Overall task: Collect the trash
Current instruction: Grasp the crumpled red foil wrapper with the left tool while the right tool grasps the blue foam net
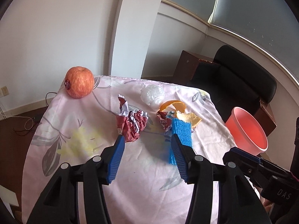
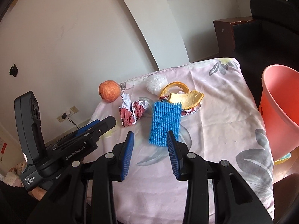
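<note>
Both grippers, left (image 1: 147, 145) and right (image 2: 150, 142), hover with jaws spread and empty over the cloth-covered bench (image 2: 224, 123), approaching the blue foam fruit net (image 2: 165, 123) and crumpled red wrapper (image 1: 133, 126); next, pinch one and carry it to the pink bin (image 2: 280, 108).

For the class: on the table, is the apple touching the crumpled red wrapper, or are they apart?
Apart. In the left wrist view, bare pink cloth shows between the apple and the crumpled red wrapper; the right wrist view shows the same gap.
</note>
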`<state>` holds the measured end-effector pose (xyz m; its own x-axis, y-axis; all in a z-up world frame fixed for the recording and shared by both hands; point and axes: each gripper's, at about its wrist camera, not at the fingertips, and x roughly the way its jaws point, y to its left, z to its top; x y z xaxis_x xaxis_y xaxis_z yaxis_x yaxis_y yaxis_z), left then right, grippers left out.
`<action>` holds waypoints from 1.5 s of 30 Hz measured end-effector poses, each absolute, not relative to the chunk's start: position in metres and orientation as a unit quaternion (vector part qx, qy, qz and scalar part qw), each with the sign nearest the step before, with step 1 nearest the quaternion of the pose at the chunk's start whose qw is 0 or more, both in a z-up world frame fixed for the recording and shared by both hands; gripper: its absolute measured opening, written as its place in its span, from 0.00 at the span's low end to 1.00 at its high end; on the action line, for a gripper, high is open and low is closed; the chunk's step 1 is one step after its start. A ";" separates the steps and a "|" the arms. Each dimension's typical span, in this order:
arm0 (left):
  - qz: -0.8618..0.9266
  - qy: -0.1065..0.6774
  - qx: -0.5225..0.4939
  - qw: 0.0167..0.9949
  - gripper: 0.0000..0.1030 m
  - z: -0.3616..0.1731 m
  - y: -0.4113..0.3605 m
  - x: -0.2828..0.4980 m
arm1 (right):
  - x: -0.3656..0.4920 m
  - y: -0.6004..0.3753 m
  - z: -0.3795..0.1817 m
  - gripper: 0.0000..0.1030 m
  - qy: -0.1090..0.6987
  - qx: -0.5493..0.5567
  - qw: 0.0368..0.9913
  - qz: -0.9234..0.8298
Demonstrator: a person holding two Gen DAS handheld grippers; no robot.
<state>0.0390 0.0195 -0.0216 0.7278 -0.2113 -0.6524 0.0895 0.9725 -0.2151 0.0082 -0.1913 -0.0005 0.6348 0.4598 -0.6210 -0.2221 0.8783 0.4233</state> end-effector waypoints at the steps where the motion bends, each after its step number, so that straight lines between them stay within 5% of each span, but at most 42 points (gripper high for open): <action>1: -0.074 0.365 -0.088 0.924 0.49 -0.024 0.022 0.041 | 0.009 -0.189 -0.002 0.36 0.385 0.156 0.888 0.196; 18: -0.105 0.405 -0.060 0.906 0.46 -0.051 0.050 0.116 | 0.033 -0.181 -0.024 0.36 0.435 0.168 0.862 0.198; 21: -0.104 0.420 -0.061 0.899 0.41 -0.061 0.049 0.127 | 0.040 -0.182 -0.027 0.44 0.445 0.172 0.858 0.187; 27: -0.114 0.434 -0.073 0.891 0.14 -0.072 0.051 0.134 | 0.060 -0.180 -0.033 0.47 0.459 0.172 0.855 0.167; 41: -0.129 0.401 -0.101 0.901 0.11 -0.047 0.069 0.104 | 0.094 -0.173 -0.061 0.47 0.490 0.165 0.843 0.147; 43: -0.130 0.401 -0.102 0.901 0.11 -0.045 0.069 0.102 | 0.094 -0.170 -0.062 0.44 0.486 0.164 0.845 0.150; 45: -0.130 0.399 -0.105 0.902 0.11 -0.043 0.070 0.100 | 0.093 -0.168 -0.063 0.23 0.487 0.158 0.846 0.152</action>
<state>0.1001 0.0700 -0.0433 0.6476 -0.3172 -0.6928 0.1502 0.9445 -0.2920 0.0929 -0.1676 -0.0632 0.4800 0.4107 -0.7752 -0.1035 0.9040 0.4148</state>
